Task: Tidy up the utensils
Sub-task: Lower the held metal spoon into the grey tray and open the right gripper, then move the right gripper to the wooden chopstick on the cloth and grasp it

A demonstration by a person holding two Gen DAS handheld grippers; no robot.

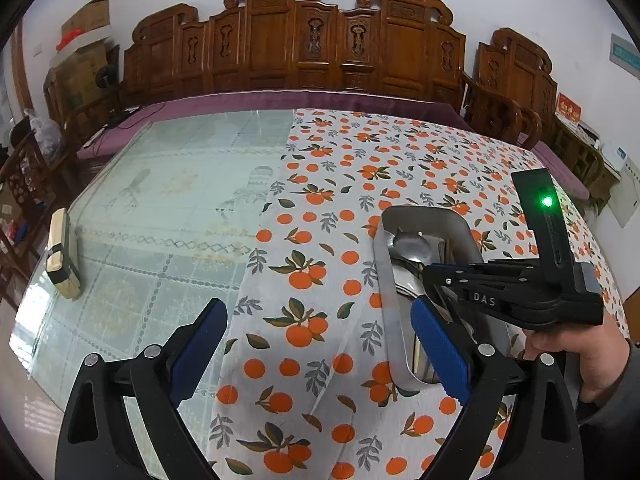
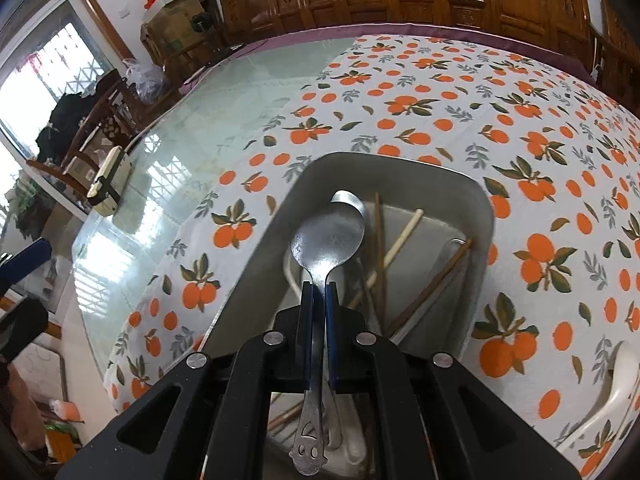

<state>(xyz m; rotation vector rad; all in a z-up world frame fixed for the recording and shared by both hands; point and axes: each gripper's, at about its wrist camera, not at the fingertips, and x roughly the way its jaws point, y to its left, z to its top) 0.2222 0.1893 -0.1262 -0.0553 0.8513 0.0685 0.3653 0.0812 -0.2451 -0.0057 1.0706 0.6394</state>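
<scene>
A glass-topped table (image 1: 168, 216), half covered by a white cloth printed with oranges (image 1: 320, 240), stands in front of a row of carved dark-wood chairs (image 1: 296, 40); a pale rectangular block bound with a black band (image 1: 62, 256) lies near the glass edge.

On the cloth sits a shallow rectangular stainless-steel tray (image 2: 478, 204). The right gripper (image 2: 319, 288) hovers over it with its blue pads pressed together on the neck of a shiny metal spoon (image 2: 328, 236), bowl forward and above the tray, handle end trailing back under the jaws. The spoon looks light, rigid and slick; a pinch on the narrow neck just behind the bowl seems sound, though the smooth steel could swivel between the pads if knocked.

Inside the tray lie several dark wooden chopsticks (image 2: 428, 292), a pale cream chopstick (image 2: 400, 240) crossing them, and at least one more metal spoon (image 2: 350, 200) beneath the held one. Thin and stiff, they would be awkward to pick from the flat tray floor. A white ceramic soup spoon (image 2: 616, 384) rests on the cloth outside the tray and may be brittle.

The left gripper (image 1: 320, 352) hangs beside the tray, jaws wide apart and empty.
</scene>
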